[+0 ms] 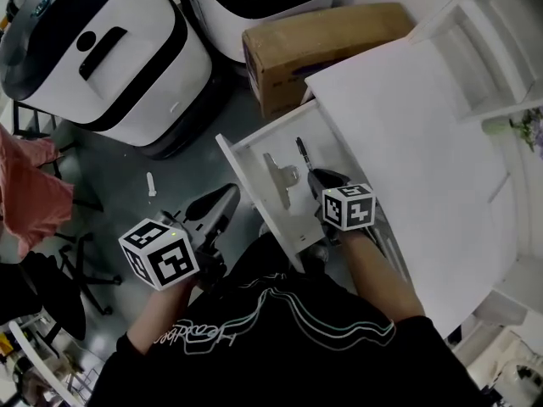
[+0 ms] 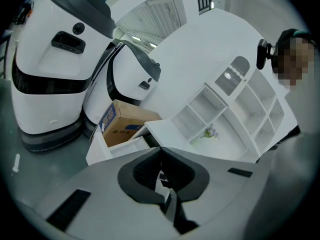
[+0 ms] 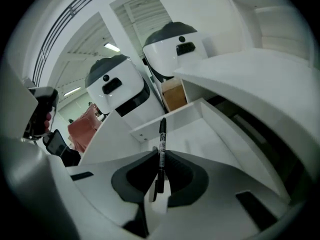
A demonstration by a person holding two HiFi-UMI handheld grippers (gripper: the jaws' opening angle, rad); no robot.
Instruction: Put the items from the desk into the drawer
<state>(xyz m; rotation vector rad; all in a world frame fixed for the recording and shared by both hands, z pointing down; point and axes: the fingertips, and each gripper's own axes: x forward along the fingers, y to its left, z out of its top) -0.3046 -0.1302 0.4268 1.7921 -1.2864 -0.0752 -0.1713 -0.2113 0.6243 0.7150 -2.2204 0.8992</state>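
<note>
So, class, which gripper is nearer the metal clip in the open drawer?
Right. The right gripper, holding a pen, is over the drawer beside the clip; the left gripper is outside it, above the floor.

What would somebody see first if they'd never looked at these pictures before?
Probably the black pen pinched in the right gripper, poised over the open white drawer, where a silver clip lies. Next come the big white-and-black machines standing on the floor beyond the drawer, with a cardboard box beside them.
</note>
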